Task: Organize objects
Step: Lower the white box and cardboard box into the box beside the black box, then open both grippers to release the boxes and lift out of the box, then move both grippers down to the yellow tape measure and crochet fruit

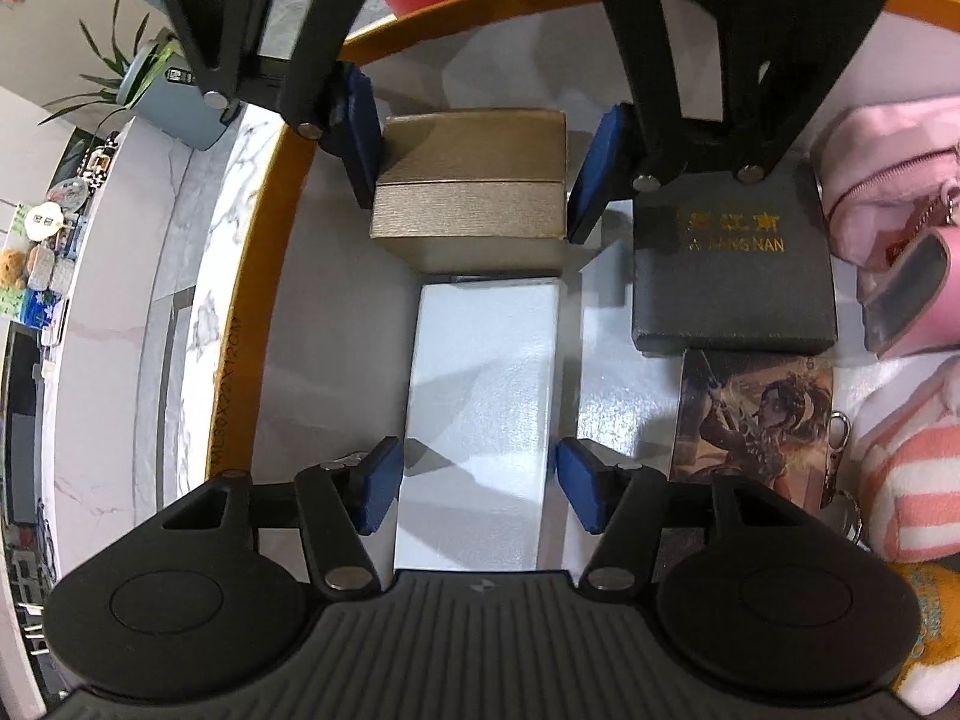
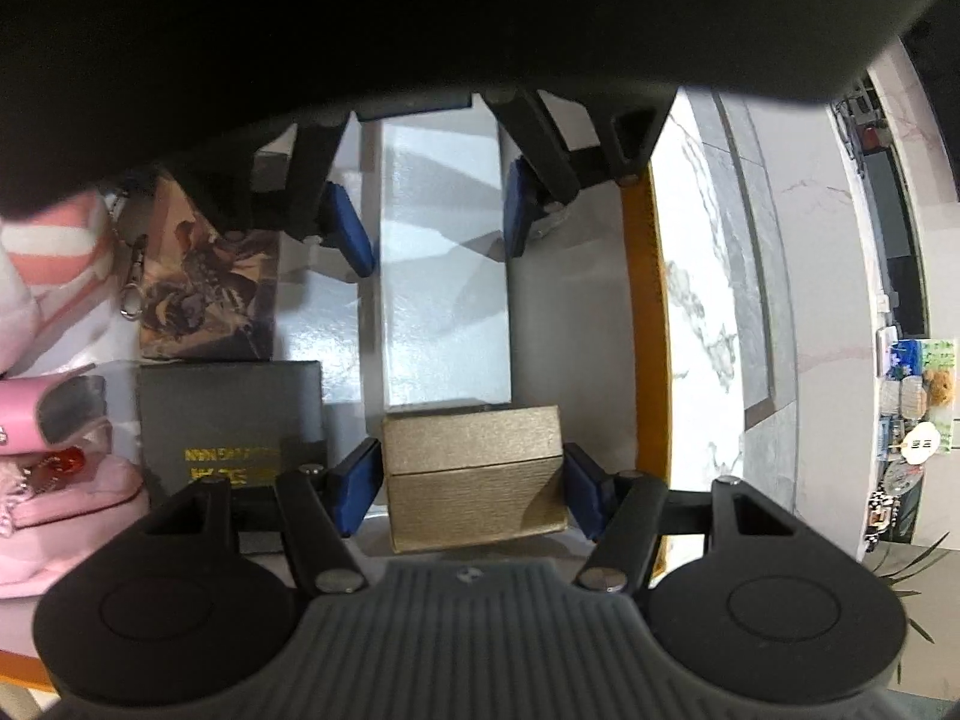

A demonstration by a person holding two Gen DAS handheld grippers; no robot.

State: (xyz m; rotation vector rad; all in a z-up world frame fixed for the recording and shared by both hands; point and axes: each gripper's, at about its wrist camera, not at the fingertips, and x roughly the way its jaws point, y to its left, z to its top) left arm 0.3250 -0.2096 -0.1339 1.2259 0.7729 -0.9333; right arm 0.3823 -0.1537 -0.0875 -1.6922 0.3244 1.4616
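Both claws straddle boxes unclenched – left claw (image 1: 477, 483) around the white box (image 1: 480, 414), right claw (image 2: 471, 492) around the gold box (image 2: 474, 468) – so centre pads before squeezing.

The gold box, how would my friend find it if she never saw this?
Look inside the big storage bin with the orange rim. At its middle lie two boxes end to end: a long white box and the gold box touching its far end. It is the only shiny tan one, short and chunky, with a black box with gold letters beside it.
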